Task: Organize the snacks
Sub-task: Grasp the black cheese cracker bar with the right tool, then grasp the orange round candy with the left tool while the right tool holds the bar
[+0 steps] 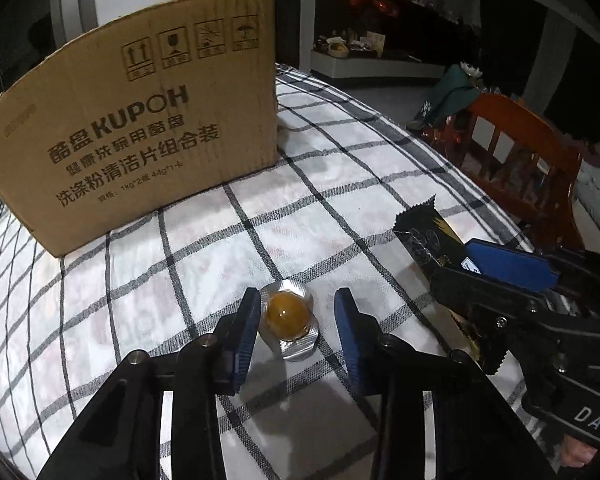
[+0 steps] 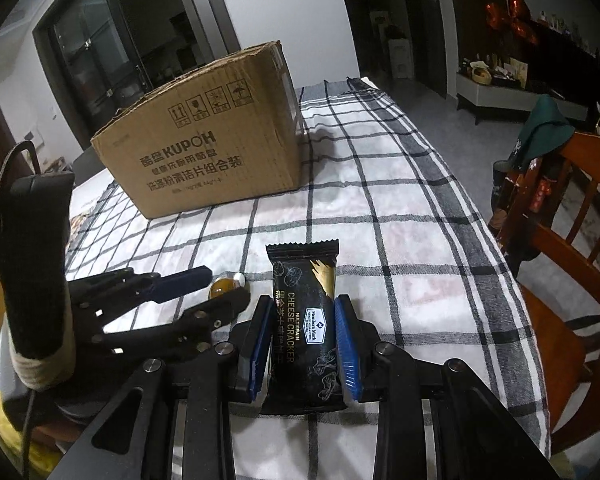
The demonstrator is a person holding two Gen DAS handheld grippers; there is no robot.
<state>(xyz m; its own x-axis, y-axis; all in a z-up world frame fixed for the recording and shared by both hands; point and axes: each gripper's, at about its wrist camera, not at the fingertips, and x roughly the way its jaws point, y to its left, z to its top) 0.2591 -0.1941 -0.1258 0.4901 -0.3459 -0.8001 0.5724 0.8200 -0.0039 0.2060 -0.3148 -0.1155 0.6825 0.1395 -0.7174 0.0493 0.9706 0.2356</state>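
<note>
A foil-backed snack pack with a round amber dome [image 1: 289,319] lies on the checked tablecloth [image 1: 340,184]. My left gripper [image 1: 297,312] is open, its blue pads on either side of the pack, the left pad close to it. A black cheese cracker packet [image 2: 303,320] lies on the cloth between the pads of my right gripper [image 2: 303,322], which press its two sides. The packet also shows in the left wrist view [image 1: 428,236], with the right gripper [image 1: 512,280] over it. The amber pack [image 2: 223,286] and left gripper [image 2: 192,292] show in the right wrist view.
A brown KUPOH cardboard box [image 1: 140,120] stands at the back left of the table, also in the right wrist view [image 2: 208,136]. A wooden chair [image 2: 560,216] with a green cloth stands at the table's right edge. A cabinet [image 1: 376,64] lies beyond.
</note>
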